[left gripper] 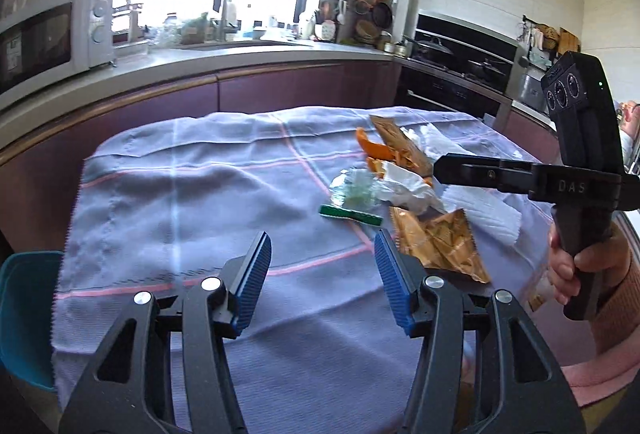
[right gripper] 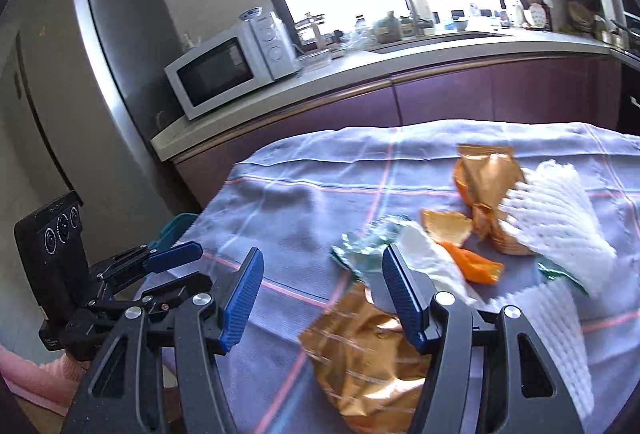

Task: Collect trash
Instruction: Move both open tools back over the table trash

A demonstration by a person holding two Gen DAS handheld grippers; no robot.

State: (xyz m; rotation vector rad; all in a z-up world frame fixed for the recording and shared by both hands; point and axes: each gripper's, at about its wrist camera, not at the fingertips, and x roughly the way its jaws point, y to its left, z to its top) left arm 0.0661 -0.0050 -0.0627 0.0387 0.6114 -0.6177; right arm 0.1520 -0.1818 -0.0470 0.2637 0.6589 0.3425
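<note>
- The left gripper [left gripper: 322, 266] is held low over the near part of the table, tipped down toward the lilac checked tablecloth [left gripper: 180, 194]. Its blue-padded fingers [left gripper: 252, 282] stand apart with only bare cloth between them; it grips nothing.
- From the right wrist camera the same tool appears at the lower left, over the table's left edge, with a pink sleeve [right gripper: 24, 374] below it and a teal chair [right gripper: 176, 230] just behind.
- The trash lies in a loose heap on the right half of the cloth: a clear wrapper with a green strip [left gripper: 350, 214], a crumpled white tissue [left gripper: 404, 190], orange peel [left gripper: 374, 150], two gold snack bags [left gripper: 436, 242], and white foam fruit netting [right gripper: 560, 218].
- The right gripper [right gripper: 322, 298] hangs over the near edge of that heap, tipped down. Its jaws are spread; the near gold bag lies under and between them, but the pads do not press on it.
- In the left wrist view, a hand [left gripper: 580, 266] wraps the right tool's pistol handle at the far right, the tool's body lying level and pointing left over the trash.
</note>
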